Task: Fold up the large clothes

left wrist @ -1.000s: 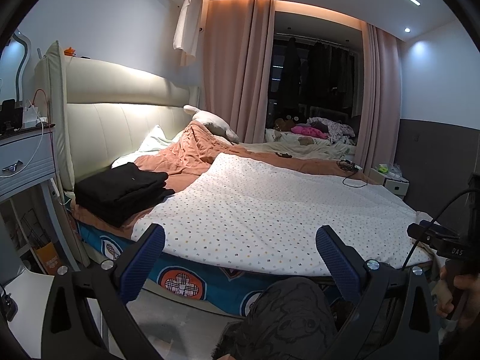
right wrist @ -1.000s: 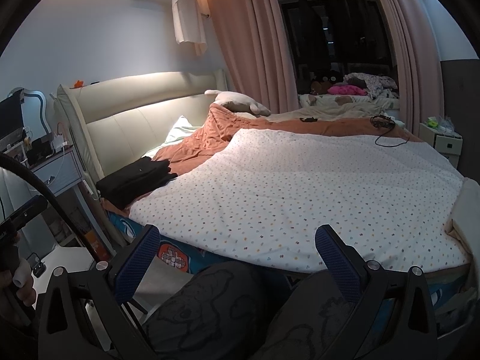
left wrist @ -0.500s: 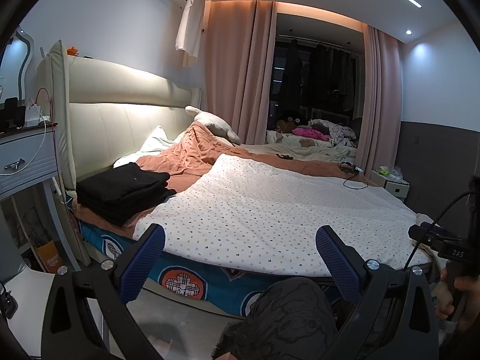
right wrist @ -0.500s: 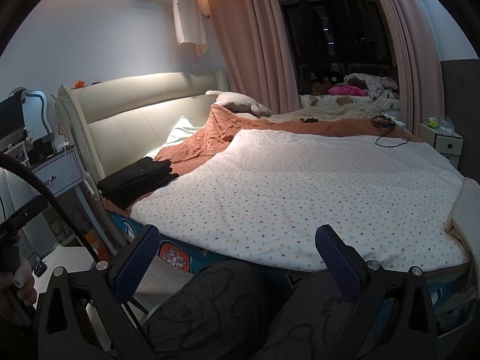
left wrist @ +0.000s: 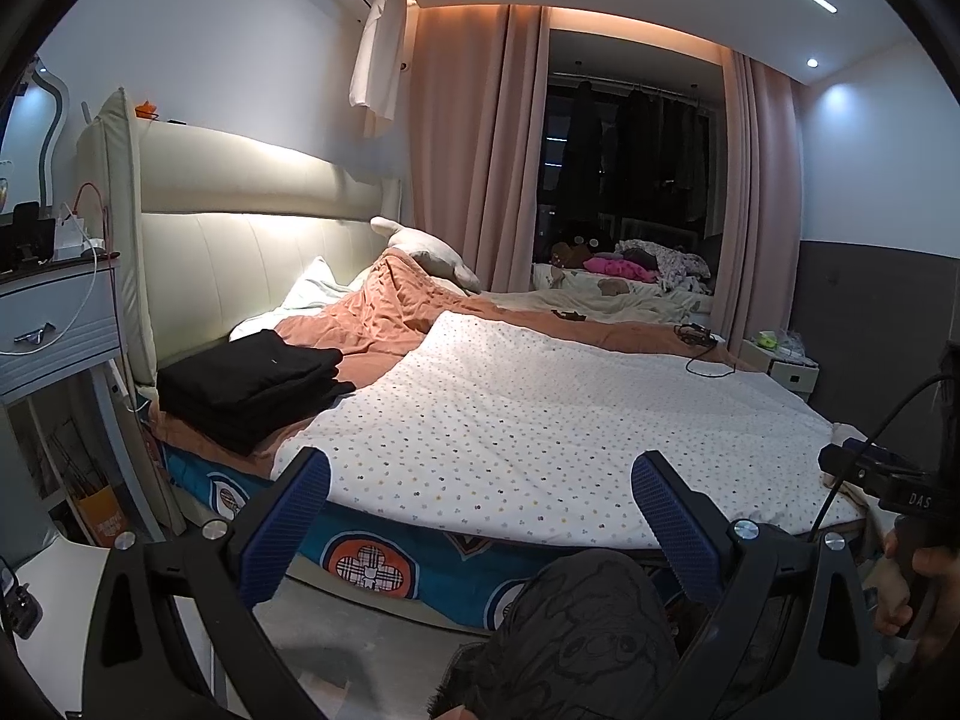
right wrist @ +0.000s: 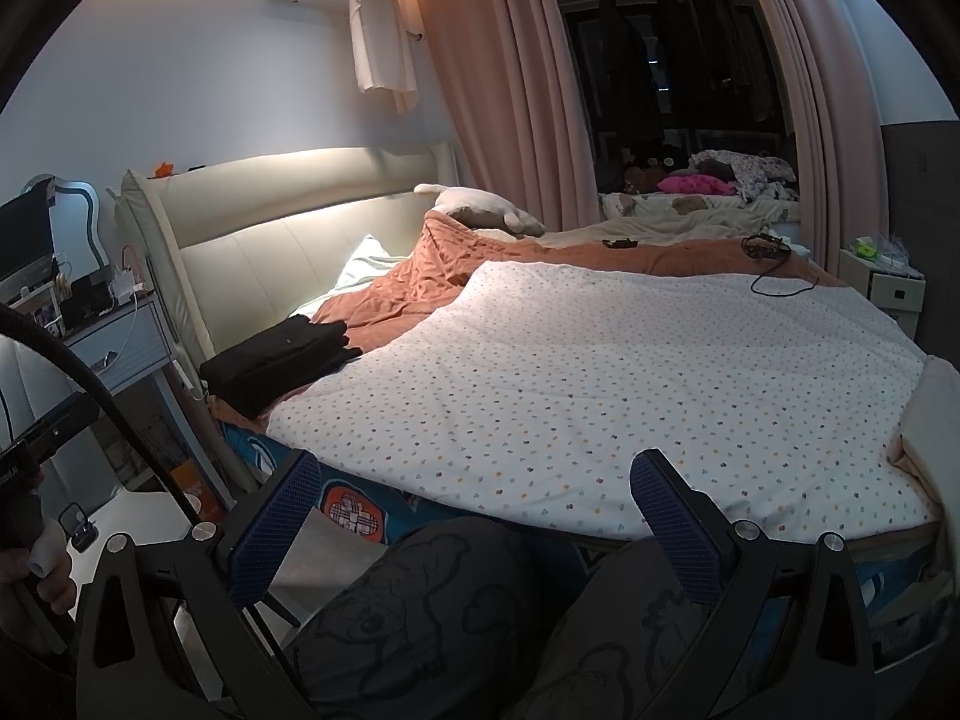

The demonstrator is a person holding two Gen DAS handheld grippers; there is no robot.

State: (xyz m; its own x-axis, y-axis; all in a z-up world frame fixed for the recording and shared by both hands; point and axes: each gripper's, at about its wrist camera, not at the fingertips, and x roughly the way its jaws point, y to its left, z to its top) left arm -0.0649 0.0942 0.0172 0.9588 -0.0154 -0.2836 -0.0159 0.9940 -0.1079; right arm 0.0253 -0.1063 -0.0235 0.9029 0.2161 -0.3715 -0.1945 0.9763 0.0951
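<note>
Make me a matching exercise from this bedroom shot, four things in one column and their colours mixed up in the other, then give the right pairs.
1. folded clothes stack
2. dotted cover
3. rumpled quilt
4. curtains

A. pink
B. white with small coloured dots
C. black
D. rust orange

Pairs: 1-C, 2-B, 3-D, 4-A

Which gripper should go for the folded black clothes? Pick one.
Left, probably. The left gripper views the folded black clothes larger, so seemingly nearer; the right gripper faces mid-bed. Both are open and empty.
</note>
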